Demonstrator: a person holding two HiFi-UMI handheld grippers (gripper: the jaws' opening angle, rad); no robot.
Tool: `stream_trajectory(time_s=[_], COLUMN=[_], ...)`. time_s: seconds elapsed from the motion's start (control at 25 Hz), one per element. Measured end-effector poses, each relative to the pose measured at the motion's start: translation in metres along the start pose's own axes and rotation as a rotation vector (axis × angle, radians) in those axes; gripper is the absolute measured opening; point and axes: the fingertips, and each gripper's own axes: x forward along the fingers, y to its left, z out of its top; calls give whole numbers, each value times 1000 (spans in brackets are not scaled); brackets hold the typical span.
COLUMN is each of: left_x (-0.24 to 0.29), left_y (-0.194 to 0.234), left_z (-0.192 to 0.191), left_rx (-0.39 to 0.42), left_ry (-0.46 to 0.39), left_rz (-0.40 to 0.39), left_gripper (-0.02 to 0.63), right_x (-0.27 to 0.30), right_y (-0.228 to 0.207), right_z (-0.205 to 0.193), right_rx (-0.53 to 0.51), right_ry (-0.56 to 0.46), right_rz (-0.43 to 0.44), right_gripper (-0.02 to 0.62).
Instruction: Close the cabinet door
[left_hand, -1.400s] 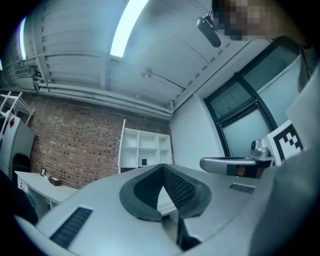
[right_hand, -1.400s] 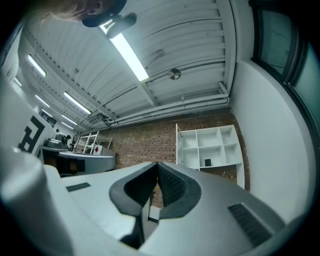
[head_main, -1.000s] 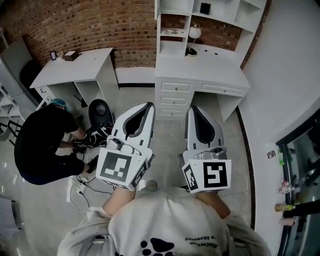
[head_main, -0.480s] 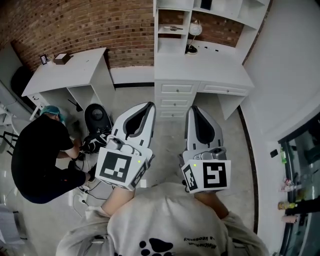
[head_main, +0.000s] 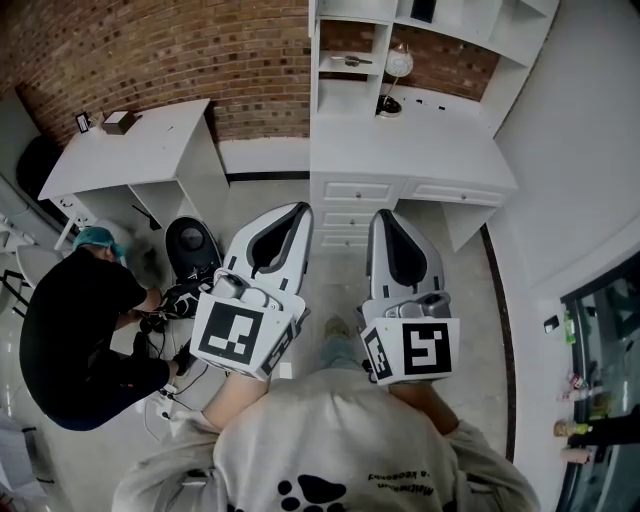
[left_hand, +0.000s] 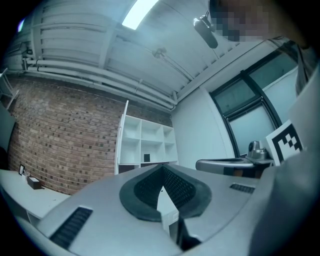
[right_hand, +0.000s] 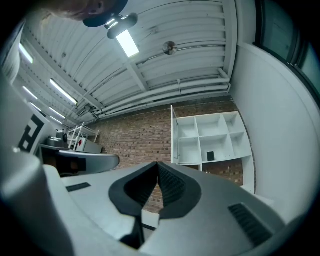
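Observation:
A white shelf unit stands on a white desk against the brick wall, seen at the top of the head view. Its narrow door hangs open at the unit's left edge, seen edge-on; the left gripper view shows that door beside the open cubbies. Both grippers are held side by side in front of me, well short of the desk and pointing at it. My left gripper is shut with nothing in it, its tips meeting. My right gripper is shut and empty too, with its tips together.
The white desk with drawers lies straight ahead. A second white desk stands at the left. A person in black crouches on the floor at the left beside a black round device and cables. A dark glass door is at the right.
Both grippers have been carried forward together toward the desk and shelf unit, which now sit closer in the head view. Their jaws stayed shut.

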Motion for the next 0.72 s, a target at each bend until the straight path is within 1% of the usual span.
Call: stream_trajectory(time_s=[0.28, 0.56, 0.72], left_x=[83, 156, 194], left_y=[35, 68, 82], left_z=[-3, -7, -13], left_rx=[20, 41, 47], left_ry=[-21, -26, -39], left_rz=[5, 42, 69], left_gripper=[8, 8, 8], right_x=[82, 154, 191], right_y=[-44, -85, -105], right_z=[-5, -15, -24], right_rx=[-11, -7, -15], right_ry=[-33, -51, -64], right_rz=[21, 60, 96], right_gripper=[18, 18, 18])
